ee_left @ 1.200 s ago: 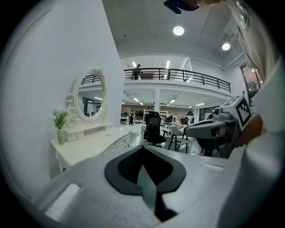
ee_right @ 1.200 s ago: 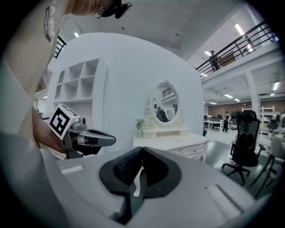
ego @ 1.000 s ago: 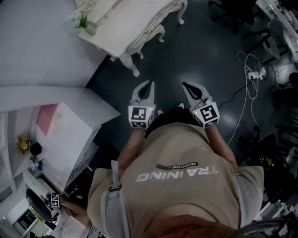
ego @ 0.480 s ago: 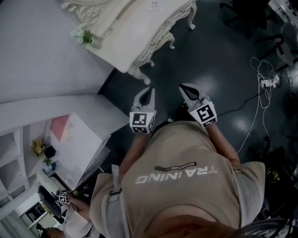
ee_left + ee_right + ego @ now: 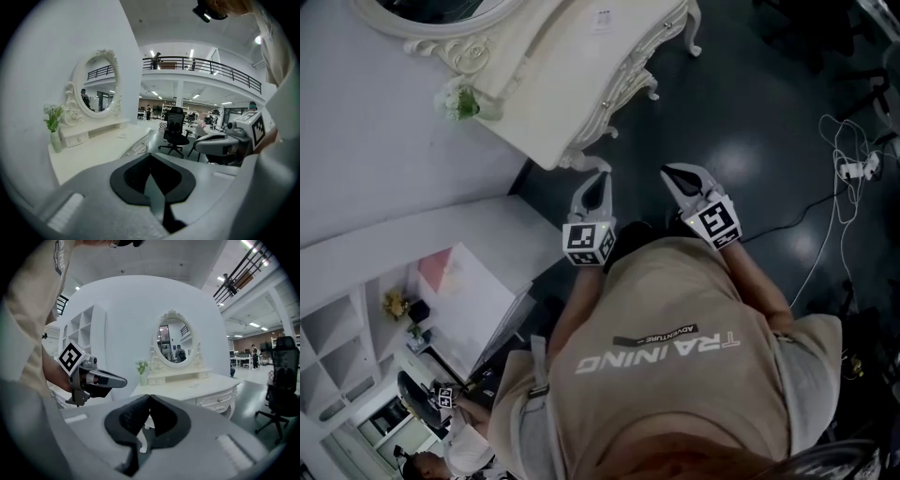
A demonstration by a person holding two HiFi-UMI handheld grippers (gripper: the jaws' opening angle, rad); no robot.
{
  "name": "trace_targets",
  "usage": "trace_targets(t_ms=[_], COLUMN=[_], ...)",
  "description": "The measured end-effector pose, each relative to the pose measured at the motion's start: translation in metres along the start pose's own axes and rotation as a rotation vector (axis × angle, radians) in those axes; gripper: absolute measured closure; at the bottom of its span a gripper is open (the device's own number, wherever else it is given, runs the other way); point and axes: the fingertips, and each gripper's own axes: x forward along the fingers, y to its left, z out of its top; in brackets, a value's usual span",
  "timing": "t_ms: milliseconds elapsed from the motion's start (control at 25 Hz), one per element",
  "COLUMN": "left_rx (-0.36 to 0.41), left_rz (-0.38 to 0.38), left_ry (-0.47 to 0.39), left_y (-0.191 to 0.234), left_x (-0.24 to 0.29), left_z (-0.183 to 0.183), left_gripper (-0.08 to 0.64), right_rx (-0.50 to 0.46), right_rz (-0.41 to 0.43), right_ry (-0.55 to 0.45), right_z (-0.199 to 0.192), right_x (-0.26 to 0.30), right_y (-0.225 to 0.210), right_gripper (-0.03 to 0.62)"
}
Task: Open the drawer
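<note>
Dark floor [image 5: 750, 122] lies between both grippers and the dressing table [image 5: 623, 89], whose drawer [image 5: 215, 401] runs lengthwise under the tabletop [image 5: 553, 75] edge, apparently ahead-left; the left gripper [image 5: 602, 178] is nearer than the right gripper [image 5: 668, 173], both with jaws closed on nothing.

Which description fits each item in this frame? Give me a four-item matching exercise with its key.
Items:
1. flower vase
2. oval mirror
3. office chair
4. left claw

Descriptions:
A. black
B. shut, nothing in it
C. standing on the dressing table
D. white carved frame

Pairs: 1-C, 2-D, 3-A, 4-B
</note>
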Motion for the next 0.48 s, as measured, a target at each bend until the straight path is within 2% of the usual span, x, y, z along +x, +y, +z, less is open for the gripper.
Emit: trace_targets(t_ms=[240,480], left_rx=[-0.032,-0.082], left_rz=[-0.013,-0.098], left_ry=[0.011,0.033], left_y=[0.042,0.083], left_x=[0.035,0.064], left_z=[0.005,-0.006], left_gripper=[0.552,0.552], right_rx=[0.006,-0.009], right_rz=[-0.008,-0.02], right_ry=[0.022,0.027], right_z=[0.008,0.042], right_x=[0.048,0.111], right_y=[-0.026,-0.027], right_gripper=[0.589,0.589])
